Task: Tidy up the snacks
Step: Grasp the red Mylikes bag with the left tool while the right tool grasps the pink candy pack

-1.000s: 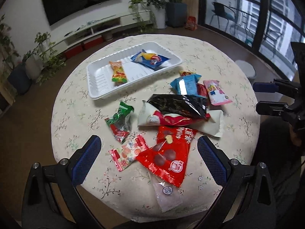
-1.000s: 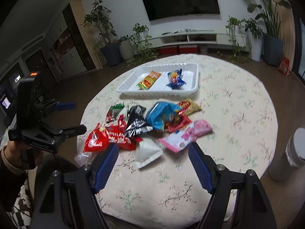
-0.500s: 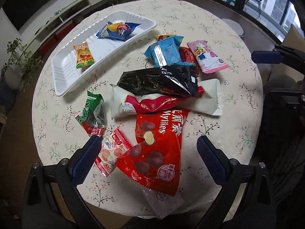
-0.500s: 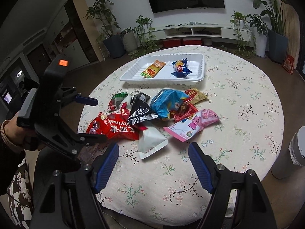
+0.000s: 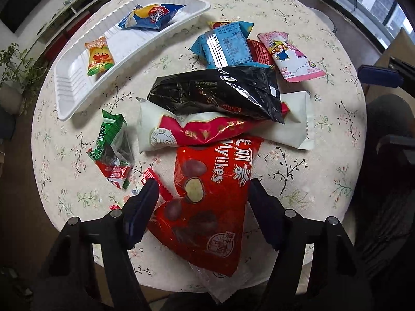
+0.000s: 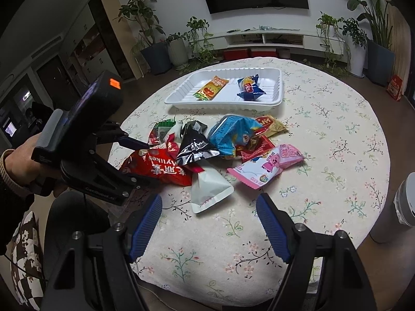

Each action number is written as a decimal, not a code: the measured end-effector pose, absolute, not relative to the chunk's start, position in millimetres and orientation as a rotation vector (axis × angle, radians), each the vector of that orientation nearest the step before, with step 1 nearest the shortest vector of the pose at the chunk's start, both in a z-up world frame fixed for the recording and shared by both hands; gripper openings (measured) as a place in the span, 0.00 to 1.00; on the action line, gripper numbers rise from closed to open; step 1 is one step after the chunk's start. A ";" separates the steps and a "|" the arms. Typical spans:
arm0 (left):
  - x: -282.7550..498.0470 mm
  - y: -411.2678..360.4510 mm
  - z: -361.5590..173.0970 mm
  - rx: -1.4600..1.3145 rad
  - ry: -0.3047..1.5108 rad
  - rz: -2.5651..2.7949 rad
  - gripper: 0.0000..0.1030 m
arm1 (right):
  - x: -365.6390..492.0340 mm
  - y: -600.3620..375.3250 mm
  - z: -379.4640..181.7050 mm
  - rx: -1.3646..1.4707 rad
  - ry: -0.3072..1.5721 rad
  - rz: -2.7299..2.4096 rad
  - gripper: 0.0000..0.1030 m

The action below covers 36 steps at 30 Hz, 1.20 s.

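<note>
Straddling the big red Mylikes bag (image 5: 207, 197) at the table's (image 5: 324, 140) near edge, the left gripper (image 5: 201, 197) has just been closing, pads not yet visibly pressing. It looks light, crinkly, slippery; pinching the flat body seems safest. The right gripper (image 6: 208, 220) hangs open, empty. Smaller packets' print is unreadable.

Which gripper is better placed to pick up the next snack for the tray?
Left. The left gripper straddles the red Mylikes bag, its fingers having just been closing around it. The right gripper hangs open over bare tablecloth, short of the pile. The white tray lies beyond.
</note>
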<state>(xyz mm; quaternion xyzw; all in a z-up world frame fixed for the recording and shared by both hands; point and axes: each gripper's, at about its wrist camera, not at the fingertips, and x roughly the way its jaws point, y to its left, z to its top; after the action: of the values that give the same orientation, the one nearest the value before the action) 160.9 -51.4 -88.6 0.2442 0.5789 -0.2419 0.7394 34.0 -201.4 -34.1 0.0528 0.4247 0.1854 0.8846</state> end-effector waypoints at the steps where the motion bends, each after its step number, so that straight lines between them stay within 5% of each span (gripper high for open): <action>1: 162.5 -51.5 -89.8 0.528 1.279 -0.535 0.59 | 32.3 -198.0 -34.1 0.125 0.891 0.388 0.76; 13: 171.9 -54.7 -93.7 0.501 1.303 -0.548 0.33 | 39.3 -203.1 -41.0 0.158 0.926 0.321 0.73; 36: 172.0 -4.6 -69.0 0.199 1.210 -0.573 0.31 | 84.3 -259.3 -64.3 0.449 1.013 0.165 0.72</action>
<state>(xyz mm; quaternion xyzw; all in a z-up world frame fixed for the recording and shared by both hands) 172.0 -4.6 -69.0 0.0921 0.5597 -0.2651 0.7797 84.3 -259.3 -64.3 0.2130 0.4803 0.0784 0.8473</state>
